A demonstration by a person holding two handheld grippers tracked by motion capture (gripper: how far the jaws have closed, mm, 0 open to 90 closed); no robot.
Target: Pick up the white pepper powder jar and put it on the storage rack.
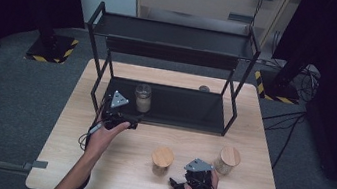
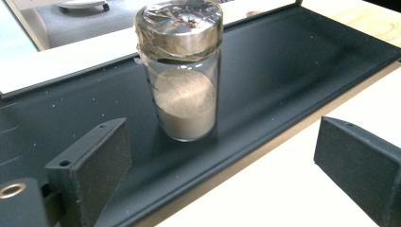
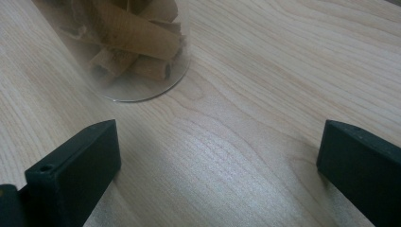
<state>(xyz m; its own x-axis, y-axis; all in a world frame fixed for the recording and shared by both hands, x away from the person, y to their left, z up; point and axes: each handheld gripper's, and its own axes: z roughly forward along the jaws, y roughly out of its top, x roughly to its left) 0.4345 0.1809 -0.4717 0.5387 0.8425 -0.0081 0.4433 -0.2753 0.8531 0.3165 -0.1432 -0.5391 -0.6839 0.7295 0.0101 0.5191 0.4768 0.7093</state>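
High view: black rack (image 1: 165, 105) on wooden table (image 1: 69, 135). Foil-capped jar (image 1: 143, 98) upright on rack's bottom shelf, left part. Left gripper (image 1: 124, 120) just in front of jar, at shelf edge. Right gripper (image 1: 178, 186) nearer table's front edge, beside wood-lidded jar (image 1: 162, 160); second wood-lidded jar (image 1: 227, 159) to its right.

Left gripper view: jaws wide apart, nothing between; foil-capped jar (image 2: 184, 71) ahead on shelf, half full of pale powder.

Right gripper view: jaws wide apart over bare table; glass jar base (image 3: 127, 52) ahead, holding brown rolls.

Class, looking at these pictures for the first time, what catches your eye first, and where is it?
A black two-tier rack dominates the wooden table, with a foil-capped jar of pale powder upright on its lower shelf. The left gripper sits open just before that jar. Nearer the person, two wooden-lidded jars flank the open right gripper.
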